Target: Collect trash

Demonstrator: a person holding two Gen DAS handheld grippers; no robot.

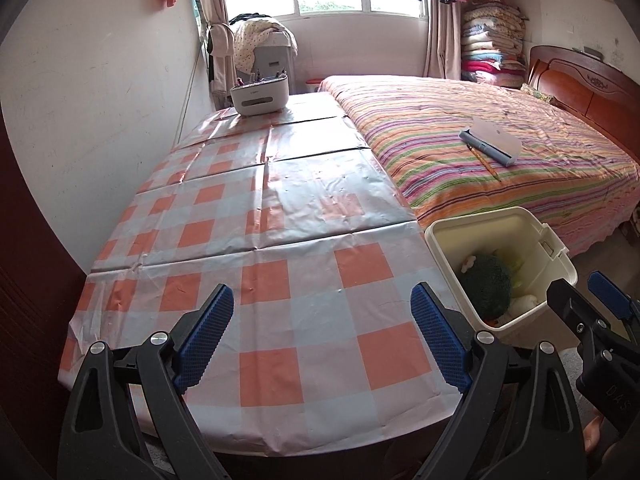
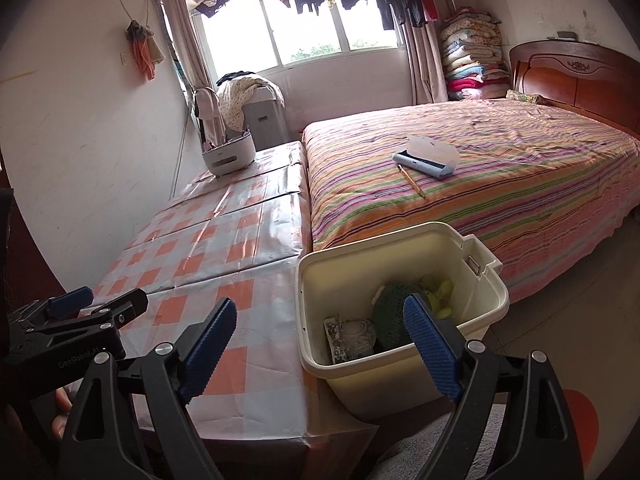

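A cream plastic trash bin (image 2: 320, 280) stands on the floor between the table and the bed; it also shows in the left wrist view (image 1: 448, 236). Inside lie a dark green round item (image 2: 394, 322), yellow-green pieces (image 2: 438, 286), a printed wrapper (image 2: 340, 336) and white scraps (image 1: 524, 302). My left gripper (image 1: 322, 340) is open and empty above the checked tablecloth (image 1: 272, 216). My right gripper (image 2: 318, 352) is open and empty, just in front of and above the bin's near rim. Each gripper shows at the edge of the other's view.
A white desk organiser (image 1: 260, 94) with pens stands at the table's far end. A striped bed (image 2: 500, 184) carries an open pencil case (image 2: 426, 158) and a pencil (image 2: 412, 180). A wall runs along the table's left side. Folded quilts (image 2: 470, 52) are stacked by the headboard.
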